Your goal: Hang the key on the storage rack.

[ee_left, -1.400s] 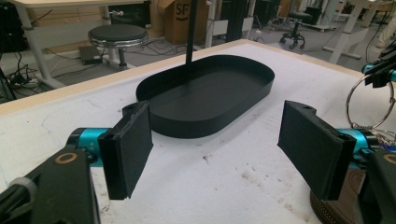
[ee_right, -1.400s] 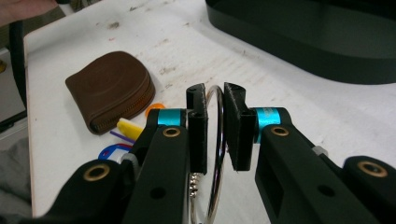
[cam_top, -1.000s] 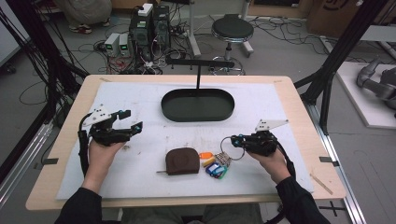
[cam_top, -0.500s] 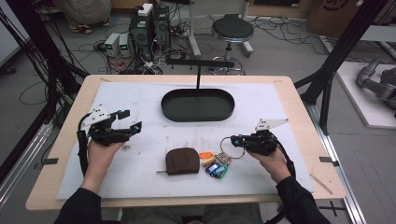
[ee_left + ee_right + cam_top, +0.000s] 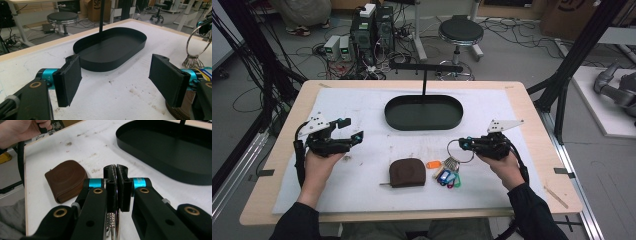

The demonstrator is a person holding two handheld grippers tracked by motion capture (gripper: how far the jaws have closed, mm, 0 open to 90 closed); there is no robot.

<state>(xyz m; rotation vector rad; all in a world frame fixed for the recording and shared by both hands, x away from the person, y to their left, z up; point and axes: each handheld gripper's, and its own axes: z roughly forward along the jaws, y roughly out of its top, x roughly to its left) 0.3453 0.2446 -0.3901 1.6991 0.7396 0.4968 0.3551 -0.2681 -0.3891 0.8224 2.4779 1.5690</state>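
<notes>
From the right gripper view, the large metal key ring (image 5: 113, 225) is mostly hidden between the right gripper (image 5: 468, 144)'s pinched-together jaws. Its bunch of coloured key tags (image 5: 444, 175) trails at lower centre, lifted slightly since a second ago. One brown zip pouch (image 5: 407, 172), one black oval tray (image 5: 423, 112). The left gripper (image 5: 352, 132) hovers, jaws apart.

I can read just one bit: "SF" on a cardboard box (image 5: 96, 7) on the floor past my table.
</notes>
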